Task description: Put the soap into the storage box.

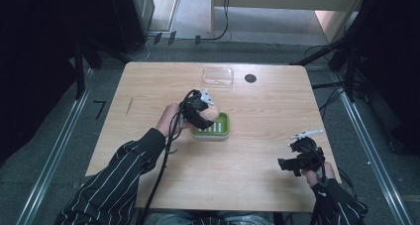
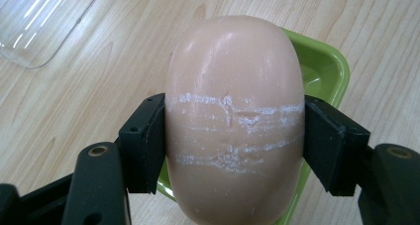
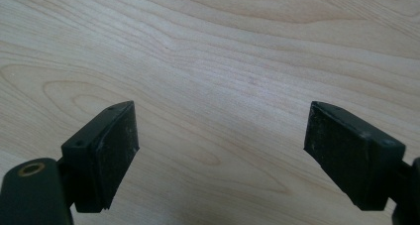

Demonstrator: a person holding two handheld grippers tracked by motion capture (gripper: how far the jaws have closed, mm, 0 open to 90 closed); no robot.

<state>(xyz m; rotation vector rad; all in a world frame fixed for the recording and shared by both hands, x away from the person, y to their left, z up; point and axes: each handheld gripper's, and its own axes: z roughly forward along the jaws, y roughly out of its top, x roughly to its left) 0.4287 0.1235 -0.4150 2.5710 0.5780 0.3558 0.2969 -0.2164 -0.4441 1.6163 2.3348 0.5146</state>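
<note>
A peach-coloured oval soap bar (image 2: 235, 121) with white scrape marks across its middle is clamped between the two black pads of my left gripper (image 2: 233, 145). It hangs just over a green soap dish (image 2: 324, 69). From above, the left gripper (image 1: 205, 113) holds the soap (image 1: 212, 113) at the left end of the green dish (image 1: 222, 129), near the table's middle. My right gripper (image 3: 220, 145) stands open over bare wood with nothing between its pads; it rests near the table's front right corner (image 1: 297, 161).
A clear plastic lid (image 1: 218, 78) lies at the back of the table, its edge also in the left gripper view (image 2: 39, 22). A small dark round spot (image 1: 250, 78) sits beside it. The wooden table (image 1: 148, 91) ends close behind the right hand.
</note>
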